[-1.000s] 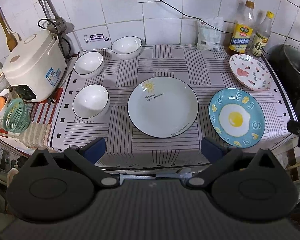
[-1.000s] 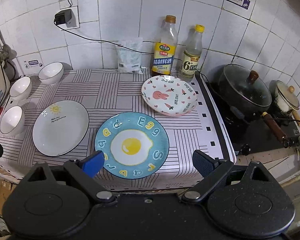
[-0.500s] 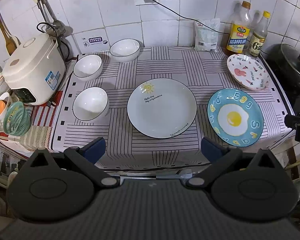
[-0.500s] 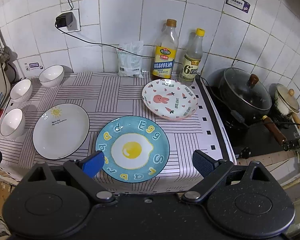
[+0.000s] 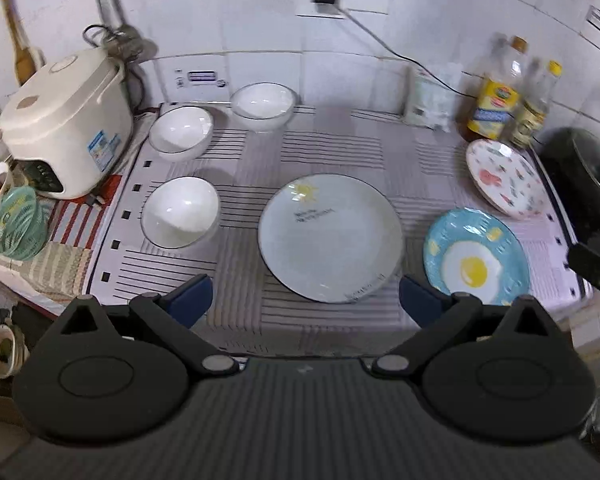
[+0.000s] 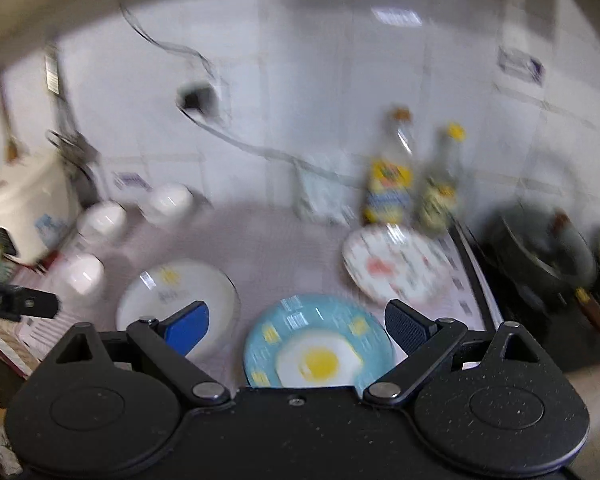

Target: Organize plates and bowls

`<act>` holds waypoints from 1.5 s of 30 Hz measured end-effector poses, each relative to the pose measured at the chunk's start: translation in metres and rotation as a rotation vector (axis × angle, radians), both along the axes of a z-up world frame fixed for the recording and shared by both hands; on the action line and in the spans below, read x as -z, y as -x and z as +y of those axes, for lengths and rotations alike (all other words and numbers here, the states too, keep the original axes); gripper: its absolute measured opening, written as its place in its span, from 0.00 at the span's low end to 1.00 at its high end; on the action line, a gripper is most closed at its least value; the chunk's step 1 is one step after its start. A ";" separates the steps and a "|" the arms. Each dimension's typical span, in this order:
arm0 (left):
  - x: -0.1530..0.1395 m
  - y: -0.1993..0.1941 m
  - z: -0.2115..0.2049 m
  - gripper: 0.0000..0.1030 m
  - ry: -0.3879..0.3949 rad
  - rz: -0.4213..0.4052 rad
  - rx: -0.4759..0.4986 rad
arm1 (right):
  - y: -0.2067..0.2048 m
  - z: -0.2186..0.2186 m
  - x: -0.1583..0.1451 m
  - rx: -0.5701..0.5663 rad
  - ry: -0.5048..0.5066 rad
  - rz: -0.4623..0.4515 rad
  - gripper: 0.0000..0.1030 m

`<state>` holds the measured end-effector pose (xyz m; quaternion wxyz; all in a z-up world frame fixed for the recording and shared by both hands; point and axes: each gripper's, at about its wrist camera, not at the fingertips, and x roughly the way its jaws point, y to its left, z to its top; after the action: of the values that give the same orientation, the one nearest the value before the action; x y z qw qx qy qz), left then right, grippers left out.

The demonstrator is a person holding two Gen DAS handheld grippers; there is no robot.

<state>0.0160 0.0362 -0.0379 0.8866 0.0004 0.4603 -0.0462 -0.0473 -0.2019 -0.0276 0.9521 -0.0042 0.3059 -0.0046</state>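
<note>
On the striped cloth (image 5: 320,148), three white bowls (image 5: 180,212) are sitting left of the sun plate (image 5: 330,238), egg plate (image 5: 476,256) and rabbit plate (image 5: 506,178). I am holding my left gripper (image 5: 306,300) and right gripper (image 6: 296,326) wide apart and empty, short of the plates.

No legible text in either view

Print on the sun plate (image 5: 330,240), bottle labels (image 5: 493,112) and wall stickers (image 5: 201,78) is too blurred to read.

Three bowls (image 5: 180,212) left of three plates (image 5: 330,237), bottles (image 5: 496,92) behind.
</note>
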 end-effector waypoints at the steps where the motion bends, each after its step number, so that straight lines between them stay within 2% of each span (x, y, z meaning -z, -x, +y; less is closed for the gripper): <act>1: 0.004 -0.002 0.004 0.97 0.003 -0.012 -0.012 | -0.001 -0.002 0.004 -0.046 -0.018 -0.043 0.94; 3: 0.015 -0.009 0.012 0.97 0.019 -0.020 -0.008 | -0.011 -0.004 0.014 -0.101 -0.063 -0.081 0.94; 7: 0.051 -0.031 0.025 0.97 0.061 0.025 -0.020 | -0.045 0.000 0.040 -0.164 -0.141 -0.043 0.91; 10: 0.083 -0.051 0.028 0.94 0.076 0.055 -0.014 | -0.068 0.013 0.071 -0.223 -0.175 0.008 0.83; 12: 0.106 -0.067 0.023 0.93 0.058 0.072 -0.013 | -0.080 0.024 0.095 -0.240 -0.220 0.071 0.71; 15: 0.130 -0.086 0.021 0.91 0.051 0.101 -0.049 | -0.095 0.037 0.130 -0.241 -0.312 0.168 0.64; 17: 0.141 -0.093 0.023 0.89 0.076 0.118 -0.052 | -0.100 0.047 0.149 -0.217 -0.352 0.224 0.61; 19: 0.151 -0.097 0.028 0.88 0.098 0.120 -0.043 | -0.102 0.052 0.165 -0.186 -0.393 0.261 0.61; 21: 0.165 -0.103 0.031 0.76 0.100 0.139 -0.043 | -0.104 0.056 0.180 -0.150 -0.418 0.285 0.61; 24: 0.183 -0.112 0.039 0.61 0.141 0.176 -0.080 | -0.106 0.062 0.192 -0.121 -0.440 0.267 0.61; 28: 0.195 -0.115 0.041 0.51 0.164 0.179 -0.087 | -0.111 0.069 0.204 -0.104 -0.455 0.235 0.57; 29: 0.198 -0.116 0.040 0.46 0.162 0.182 -0.086 | -0.116 0.070 0.205 -0.097 -0.441 0.225 0.53; 30: 0.201 -0.117 0.040 0.32 0.176 0.186 -0.081 | -0.115 0.072 0.208 -0.084 -0.416 0.210 0.43; 31: 0.204 -0.117 0.040 0.24 0.192 0.192 -0.082 | -0.115 0.071 0.212 -0.070 -0.394 0.202 0.36; 32: 0.205 -0.117 0.042 0.20 0.218 0.188 -0.085 | -0.117 0.070 0.212 -0.061 -0.384 0.197 0.32; 35: 0.208 -0.116 0.040 0.19 0.224 0.164 -0.090 | -0.118 0.063 0.215 -0.036 -0.415 0.174 0.30; 39: 0.211 -0.113 0.042 0.19 0.240 0.139 -0.087 | -0.121 0.065 0.218 -0.028 -0.394 0.151 0.29; 42: 0.208 -0.110 0.038 0.20 0.206 0.120 -0.066 | -0.119 0.066 0.219 -0.033 -0.378 0.136 0.29; 45: 0.203 -0.110 0.035 0.20 0.208 0.110 -0.042 | -0.118 0.061 0.214 -0.037 -0.405 0.120 0.29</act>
<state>0.1257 0.0715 -0.2409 0.8560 -0.1034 0.5008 -0.0752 0.0708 -0.1405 -0.2419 0.9135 0.1816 0.3564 0.0749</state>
